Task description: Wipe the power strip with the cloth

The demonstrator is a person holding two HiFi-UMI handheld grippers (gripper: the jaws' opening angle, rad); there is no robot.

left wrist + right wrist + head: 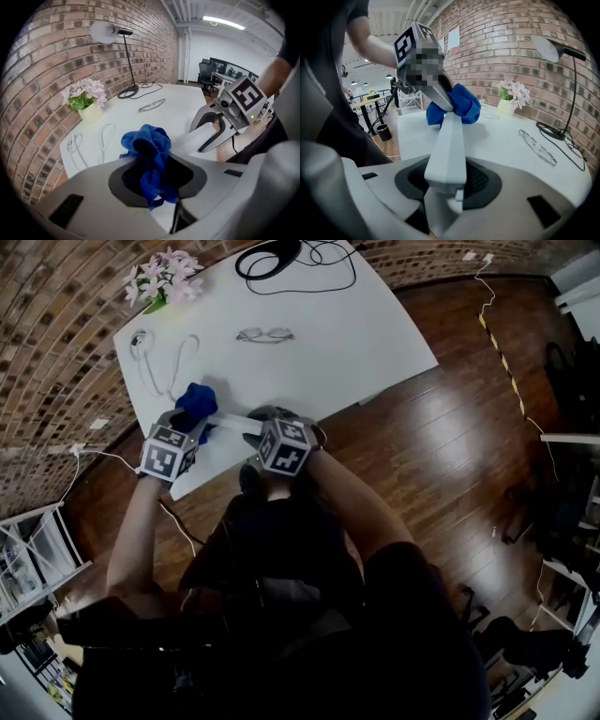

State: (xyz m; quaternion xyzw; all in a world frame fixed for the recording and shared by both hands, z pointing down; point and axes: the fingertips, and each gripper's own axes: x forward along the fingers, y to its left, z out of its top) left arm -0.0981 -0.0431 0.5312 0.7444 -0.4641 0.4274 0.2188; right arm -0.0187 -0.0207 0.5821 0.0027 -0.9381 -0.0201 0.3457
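Observation:
My left gripper (152,180) is shut on a bunched blue cloth (149,149), which spills up out of its jaws. My right gripper (446,183) is shut on one end of a long white power strip (449,140) and holds it above the table, pointing away. In the right gripper view the cloth (459,107) sits against the strip's far end, under the left gripper (423,65). In the head view both grippers meet over the white table's (356,343) near edge, with the cloth (196,403) beside the strip (232,421).
Farther back on the table lie a white cable (159,357), a pair of glasses (264,335), a pot of pink flowers (164,279) and a lamp's black base with its cord (281,259). A brick wall lies to the left and wooden floor (450,446) to the right.

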